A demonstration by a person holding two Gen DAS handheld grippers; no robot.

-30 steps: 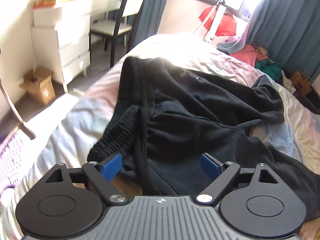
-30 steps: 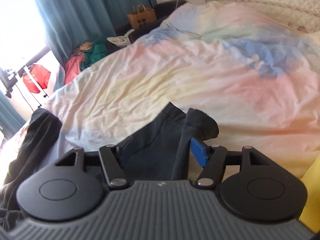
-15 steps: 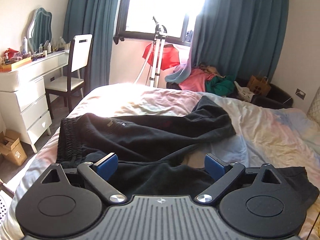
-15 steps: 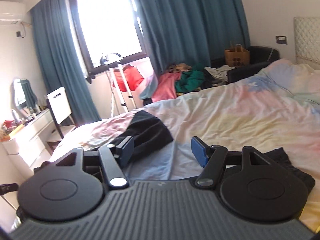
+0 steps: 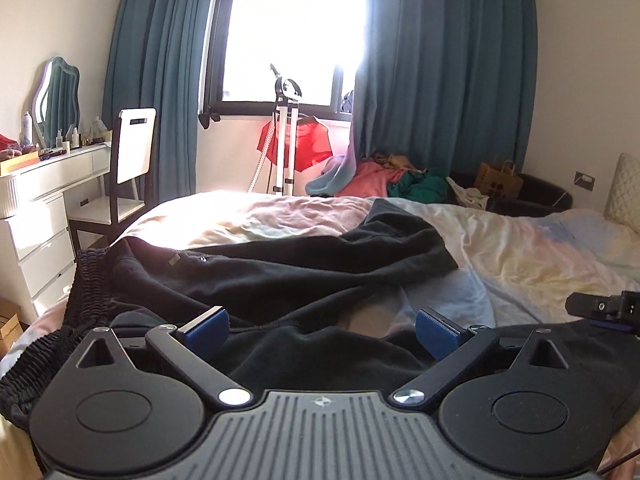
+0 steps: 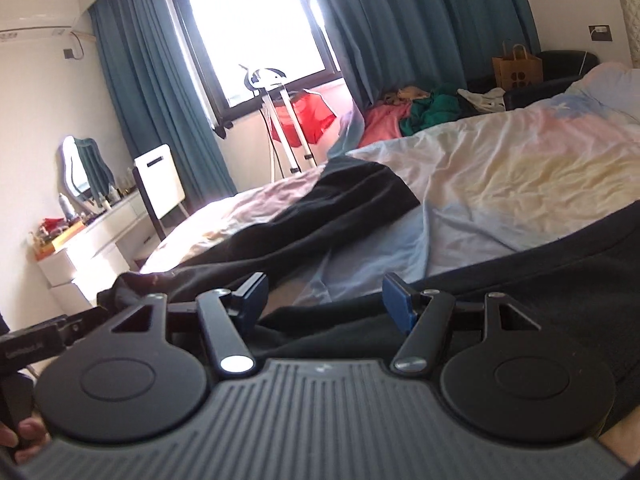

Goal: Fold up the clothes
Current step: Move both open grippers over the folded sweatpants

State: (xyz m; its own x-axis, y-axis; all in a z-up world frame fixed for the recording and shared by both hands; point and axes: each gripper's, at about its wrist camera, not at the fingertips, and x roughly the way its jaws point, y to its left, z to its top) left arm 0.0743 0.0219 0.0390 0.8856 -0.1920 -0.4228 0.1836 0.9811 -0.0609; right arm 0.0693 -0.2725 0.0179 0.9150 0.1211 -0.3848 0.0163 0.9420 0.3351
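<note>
Black trousers (image 5: 280, 276) lie spread across the bed (image 5: 520, 248), filling the lower and middle part of both views; their ribbed waistband (image 5: 86, 284) sits at the left edge of the left wrist frame, one leg reaches toward the centre right, the other runs along the bottom right. The left tongs (image 5: 322, 326) have just been opening and stand released wide above the dark cloth, their blue pads clear of it. The right tongs (image 6: 320, 300) are also released (nothing pressed between the pads), hovering over the trouser leg at lower right. A white dressing desk (image 5: 48, 184) stands at the left, with a chair (image 5: 134, 152) beside it.
</note>
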